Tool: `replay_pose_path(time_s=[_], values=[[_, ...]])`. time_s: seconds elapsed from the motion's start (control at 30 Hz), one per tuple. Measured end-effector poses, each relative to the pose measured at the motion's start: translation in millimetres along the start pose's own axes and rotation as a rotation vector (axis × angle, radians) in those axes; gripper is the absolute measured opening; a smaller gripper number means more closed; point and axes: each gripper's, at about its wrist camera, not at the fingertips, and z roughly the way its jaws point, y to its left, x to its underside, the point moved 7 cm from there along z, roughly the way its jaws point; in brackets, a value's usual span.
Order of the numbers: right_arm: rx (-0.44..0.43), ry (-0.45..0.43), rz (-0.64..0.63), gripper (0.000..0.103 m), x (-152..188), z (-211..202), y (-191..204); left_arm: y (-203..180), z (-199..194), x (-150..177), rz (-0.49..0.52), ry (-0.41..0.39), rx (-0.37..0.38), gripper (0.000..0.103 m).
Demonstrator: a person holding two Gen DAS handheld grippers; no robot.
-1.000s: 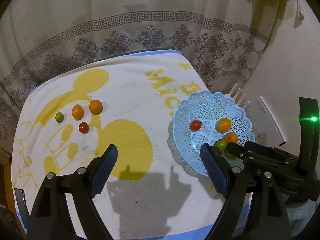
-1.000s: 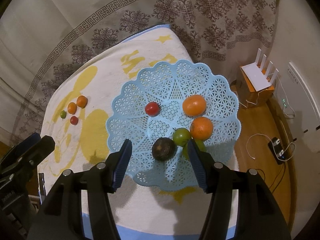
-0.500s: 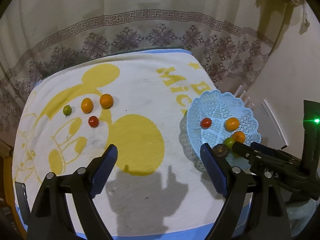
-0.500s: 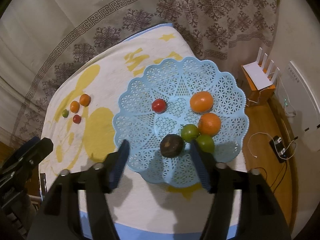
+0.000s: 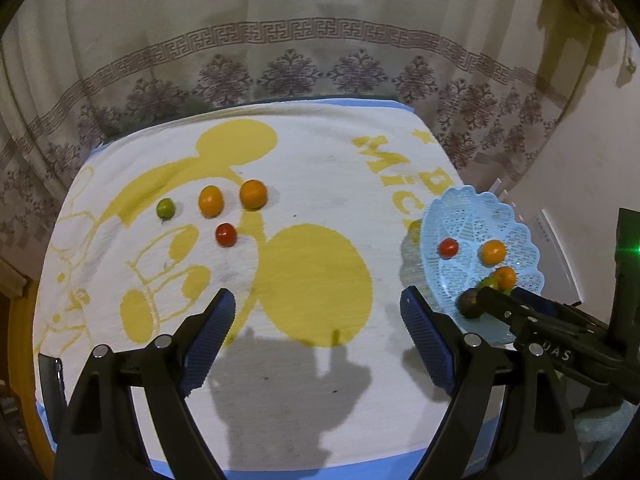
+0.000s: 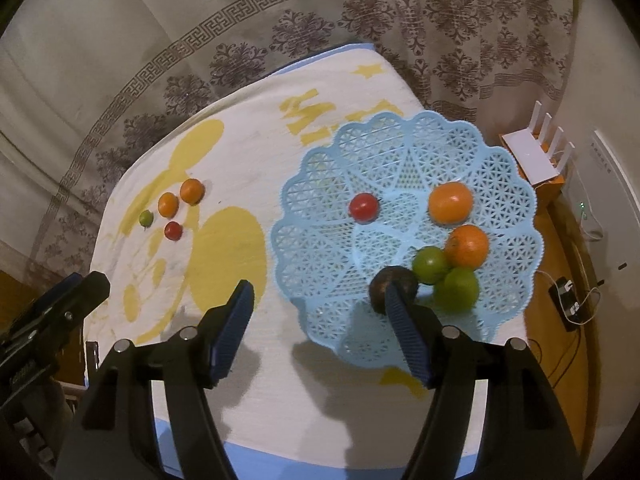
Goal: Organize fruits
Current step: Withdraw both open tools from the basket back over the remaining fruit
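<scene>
A blue lattice basket (image 6: 400,152) (image 5: 476,208) sits at the table's right end. It holds a red tomato (image 6: 363,207), two oranges (image 6: 450,202), two green limes (image 6: 430,265) and a dark brown fruit (image 6: 385,285). On the cloth to the left lie a green lime (image 5: 165,208), two oranges (image 5: 211,200) and a red tomato (image 5: 225,234). My left gripper (image 5: 316,322) is open and empty above the cloth's middle. My right gripper (image 6: 318,302) hangs open and empty over the basket's near-left rim, with the dark fruit just past its right finger.
The table wears a white cloth with yellow cartoon prints (image 5: 316,280) and a blue edge. A patterned curtain (image 5: 304,72) hangs behind. To the right stand a white router (image 6: 536,156) on an orange box, and cables and a plug (image 6: 568,300) lie on the wooden floor.
The right gripper's jaws widened off the dark brown fruit, which stays in the basket, and it drew back to the left. The left gripper shifted left, bringing the loose fruits nearer centre.
</scene>
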Motion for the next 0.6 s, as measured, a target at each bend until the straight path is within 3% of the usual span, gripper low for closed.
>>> replay_pose_path(time_s=[0.6], values=[[0.000,0.027,-0.046,0.070,5.7,26.4,66.7,92.7,4.6,4.4,-0.086,0.024,-0.058,0.084]])
